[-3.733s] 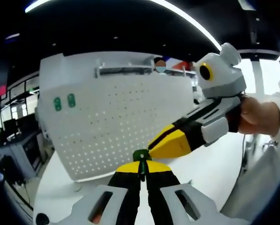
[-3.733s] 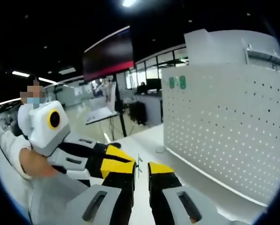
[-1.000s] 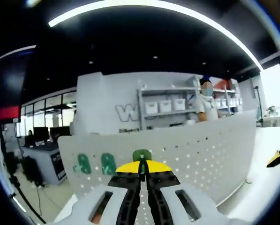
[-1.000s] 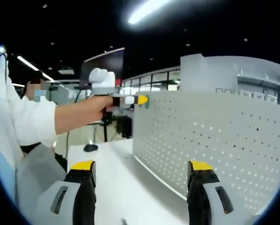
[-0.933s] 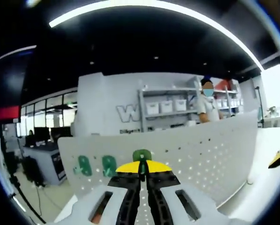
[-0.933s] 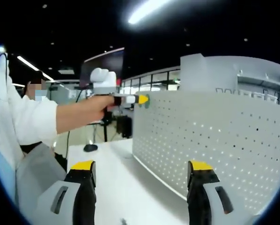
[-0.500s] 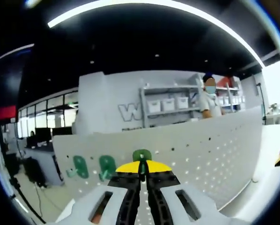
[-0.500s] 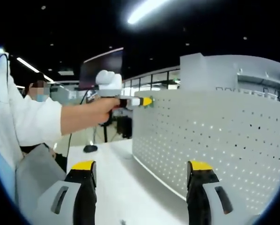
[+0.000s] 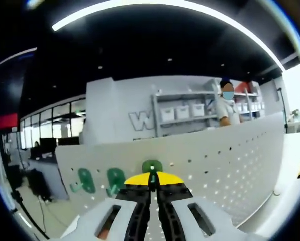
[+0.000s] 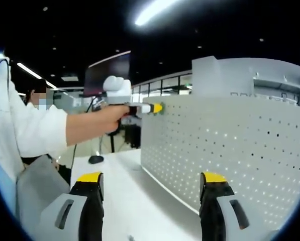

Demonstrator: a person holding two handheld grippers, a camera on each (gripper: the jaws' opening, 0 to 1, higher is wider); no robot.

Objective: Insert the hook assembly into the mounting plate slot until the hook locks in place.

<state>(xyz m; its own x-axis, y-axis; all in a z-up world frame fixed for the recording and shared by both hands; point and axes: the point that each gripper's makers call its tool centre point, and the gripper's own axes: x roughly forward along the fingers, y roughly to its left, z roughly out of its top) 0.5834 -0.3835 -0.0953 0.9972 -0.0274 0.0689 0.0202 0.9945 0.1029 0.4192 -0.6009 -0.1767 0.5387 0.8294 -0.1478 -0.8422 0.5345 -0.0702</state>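
My left gripper [image 9: 151,183] is shut on a small green hook [image 9: 152,166] that sticks up between its yellow tips, held close to the top part of the white perforated mounting plate [image 9: 225,165]. Two green hooks [image 9: 114,179] sit in the plate to the left of it. In the right gripper view the left gripper [image 10: 157,107] is held by a hand at the upper left corner of the plate [image 10: 230,150]. My right gripper [image 10: 153,182] stands open and empty, low over the white table [image 10: 124,186].
A person in a white sleeve [image 10: 36,133] stands left of the table. A dark mouse [image 10: 95,159] lies on the table's far end. Behind the plate are shelves with bins [image 9: 182,111] and another person [image 9: 228,105].
The left gripper has edged a little closer to the plate with the green hook still in it. The right gripper has stayed open and nearly still.
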